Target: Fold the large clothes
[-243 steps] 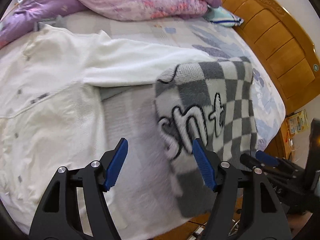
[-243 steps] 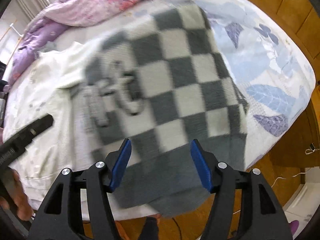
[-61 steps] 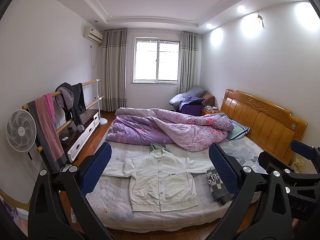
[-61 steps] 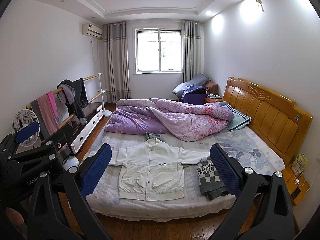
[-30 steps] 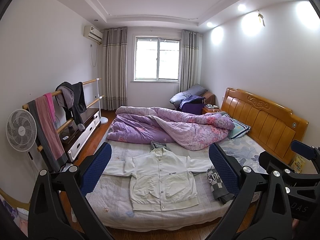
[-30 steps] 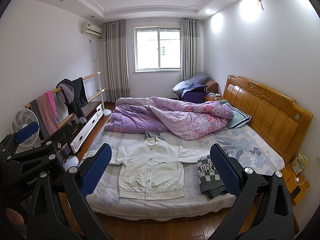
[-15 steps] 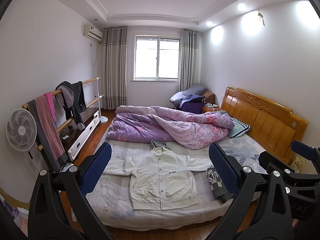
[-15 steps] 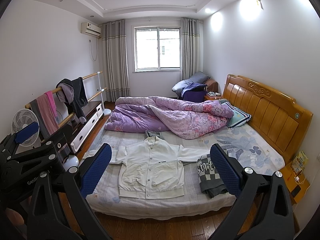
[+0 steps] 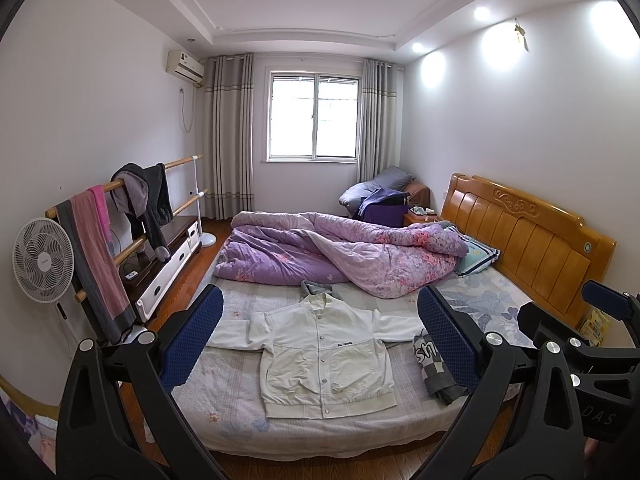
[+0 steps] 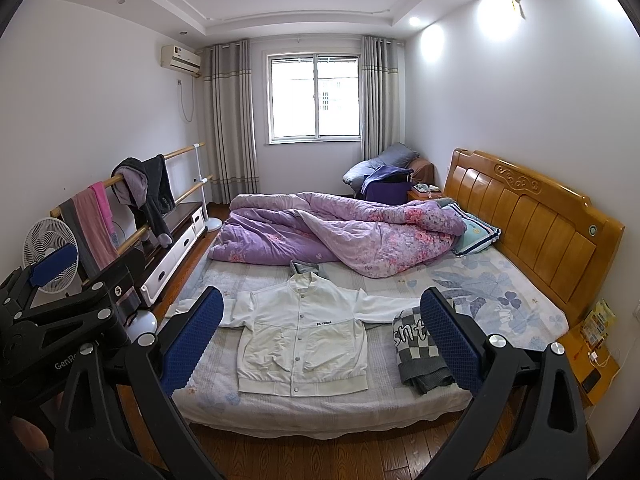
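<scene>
Jacket left of sweater

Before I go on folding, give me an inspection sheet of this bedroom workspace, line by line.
Surface: bed with a pale printed sheet, wooden headboard to the right.
Job's things: white jacket spread flat, buttoned, sleeves out; checked sweater folded beside its right sleeve.
Clutter: purple quilt heaped at the far side, pillow, small grey garment above the jacket collar.
Grippers: left tongs and right tongs both open, empty, held back from the bed.
Cables: a phone on a charging lead on the bedside table.
Surroundings: fan, clothes rail with hung garments, window, curtains, wall air conditioner.
</scene>
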A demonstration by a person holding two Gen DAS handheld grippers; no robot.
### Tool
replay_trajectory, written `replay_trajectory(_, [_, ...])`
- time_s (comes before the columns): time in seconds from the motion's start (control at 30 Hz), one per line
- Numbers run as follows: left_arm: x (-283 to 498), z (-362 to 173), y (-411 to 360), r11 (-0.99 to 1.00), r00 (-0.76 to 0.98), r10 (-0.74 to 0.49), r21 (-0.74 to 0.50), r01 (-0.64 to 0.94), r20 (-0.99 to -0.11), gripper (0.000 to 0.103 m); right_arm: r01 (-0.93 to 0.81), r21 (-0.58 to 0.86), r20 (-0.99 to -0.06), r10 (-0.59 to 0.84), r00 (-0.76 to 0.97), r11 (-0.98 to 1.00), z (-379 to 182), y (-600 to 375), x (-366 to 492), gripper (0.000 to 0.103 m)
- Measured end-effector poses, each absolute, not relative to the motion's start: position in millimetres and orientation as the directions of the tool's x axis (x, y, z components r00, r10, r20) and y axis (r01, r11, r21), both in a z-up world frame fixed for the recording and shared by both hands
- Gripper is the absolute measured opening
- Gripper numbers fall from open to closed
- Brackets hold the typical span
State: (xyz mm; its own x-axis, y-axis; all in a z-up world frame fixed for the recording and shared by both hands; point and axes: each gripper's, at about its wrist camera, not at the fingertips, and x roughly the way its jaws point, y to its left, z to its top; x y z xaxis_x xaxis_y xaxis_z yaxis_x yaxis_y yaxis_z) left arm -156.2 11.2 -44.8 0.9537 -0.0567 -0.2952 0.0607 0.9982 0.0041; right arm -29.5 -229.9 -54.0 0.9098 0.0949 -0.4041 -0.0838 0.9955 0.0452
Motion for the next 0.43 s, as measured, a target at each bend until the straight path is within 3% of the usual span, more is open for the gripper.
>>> replay_trajectory(0.43, [-162.4,-52.6,14.7,0.998,0.951,-0.063,-0.001,0.066,-0.303,0.098,-0.085,0.046,-0.405,0.096,0.909,0.995,-53.8,-230.8,-28.3,0.095])
